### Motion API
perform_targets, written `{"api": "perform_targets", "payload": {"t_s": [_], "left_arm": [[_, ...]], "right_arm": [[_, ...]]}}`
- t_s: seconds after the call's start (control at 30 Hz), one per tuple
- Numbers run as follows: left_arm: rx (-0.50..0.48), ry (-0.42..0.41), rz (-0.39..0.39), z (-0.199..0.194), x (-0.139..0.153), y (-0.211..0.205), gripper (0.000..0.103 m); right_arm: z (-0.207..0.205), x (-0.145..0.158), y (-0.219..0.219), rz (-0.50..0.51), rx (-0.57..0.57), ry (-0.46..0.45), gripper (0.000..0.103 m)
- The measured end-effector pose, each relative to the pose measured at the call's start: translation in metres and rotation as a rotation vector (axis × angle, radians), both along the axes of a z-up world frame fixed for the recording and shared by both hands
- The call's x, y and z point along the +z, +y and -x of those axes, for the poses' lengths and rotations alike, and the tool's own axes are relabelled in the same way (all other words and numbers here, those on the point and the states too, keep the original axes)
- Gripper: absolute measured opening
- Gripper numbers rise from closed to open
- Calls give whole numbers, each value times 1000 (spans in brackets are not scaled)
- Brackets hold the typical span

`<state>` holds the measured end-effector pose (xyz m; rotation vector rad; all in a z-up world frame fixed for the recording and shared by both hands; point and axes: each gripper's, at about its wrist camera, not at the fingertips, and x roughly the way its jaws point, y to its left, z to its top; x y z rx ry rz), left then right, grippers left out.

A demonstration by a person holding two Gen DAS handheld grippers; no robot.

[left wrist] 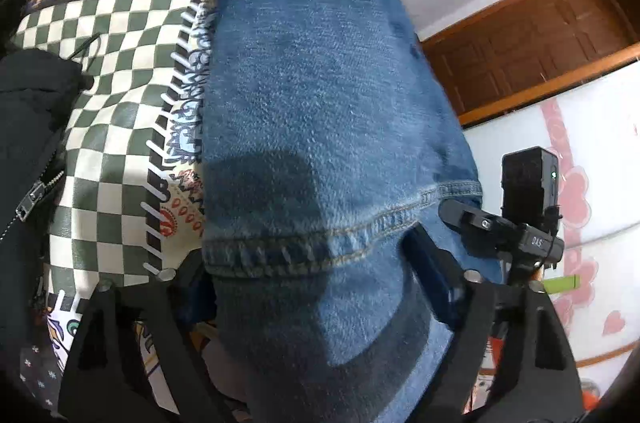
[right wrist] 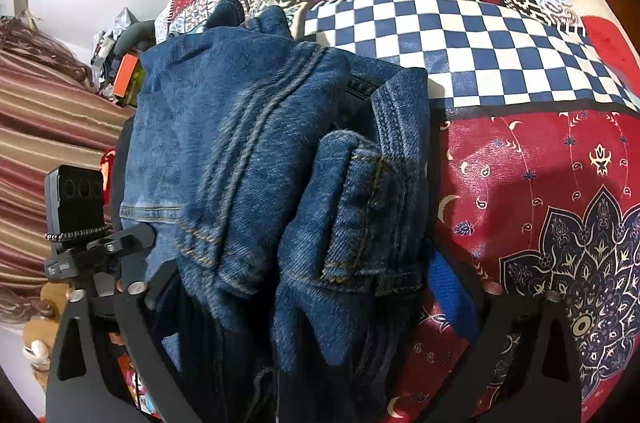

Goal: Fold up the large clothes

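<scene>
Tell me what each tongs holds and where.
Both grip the blue jeans: left tongs near a stitched hem, right tongs on bunched denim by the thick seams.

Legible text: one item. Small white lettering reading "OAS" stands on the black clamp block [left wrist: 538, 243] in the left wrist view, just below the black camera box [left wrist: 528, 179] and right of the denim hem. The characters are tiny and blurred, so the reading is uncertain.

Relative to that clamp block:
- Camera box above it: a green light, no lettering readable.
- Zipper pull [left wrist: 30, 201] on the dark jacket far to its left: no mark legible.

Right wrist view: the black box [right wrist: 78, 199] left of the denim shows three rings on its face, no letters. Cloth patterns carry no script.
</scene>
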<state>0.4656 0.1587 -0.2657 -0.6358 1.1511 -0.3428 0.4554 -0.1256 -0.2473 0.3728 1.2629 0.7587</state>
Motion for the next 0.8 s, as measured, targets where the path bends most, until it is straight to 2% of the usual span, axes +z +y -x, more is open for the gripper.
{"api": "perform_targets", "payload": {"t_s": [0.1, 0.13, 0.2, 0.3, 0.53, 0.67, 0.8], "left_arm": [[12, -24, -6, 9, 6, -2, 69], [15, -29, -12, 13, 9, -3, 63], [18, -35, -27, 25, 16, -5, 57], [8, -53, -64, 43, 36, -10, 50], [12, -175, -91, 86, 111, 10, 47], [58, -273, -99, 107, 158, 40, 47], [108, -328, -116, 123, 192, 80, 47]], "right_arm": [[6, 8, 1, -21, 3, -12, 61], [10, 12, 3, -7, 5, -28, 58], [19, 22, 9, 30, 12, -61, 47], [38, 46, 12, 57, 25, -104, 39], [69, 100, 30, 33, 45, -178, 37], [81, 140, 53, -11, 57, -240, 37], [92, 177, 93, -52, 86, -324, 37]]}}
